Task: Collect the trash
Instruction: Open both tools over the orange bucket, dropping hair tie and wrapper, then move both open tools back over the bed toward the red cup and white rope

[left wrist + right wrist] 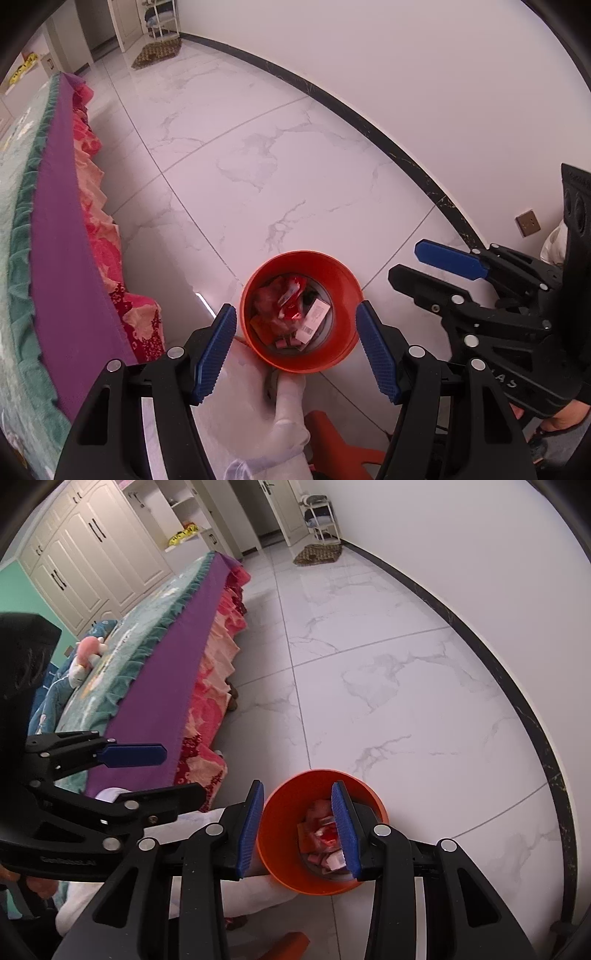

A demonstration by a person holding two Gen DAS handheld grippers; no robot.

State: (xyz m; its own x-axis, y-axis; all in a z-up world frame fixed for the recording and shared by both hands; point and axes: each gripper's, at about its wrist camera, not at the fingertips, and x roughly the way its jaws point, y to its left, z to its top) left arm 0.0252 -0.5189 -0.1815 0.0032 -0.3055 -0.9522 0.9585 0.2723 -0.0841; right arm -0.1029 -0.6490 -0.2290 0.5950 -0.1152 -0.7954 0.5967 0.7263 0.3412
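Bin (301, 258) sits below my two claws (297, 347) (299, 829), both apart and empty, so a nudge could tip it.

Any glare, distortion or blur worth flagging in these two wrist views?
Left wrist: sharp; fisheye bends the baseboard; a small glare streak on the floor beside the orange bin. Right wrist: same curvature, dark corner vignetting, even light, bin contents slightly soft.
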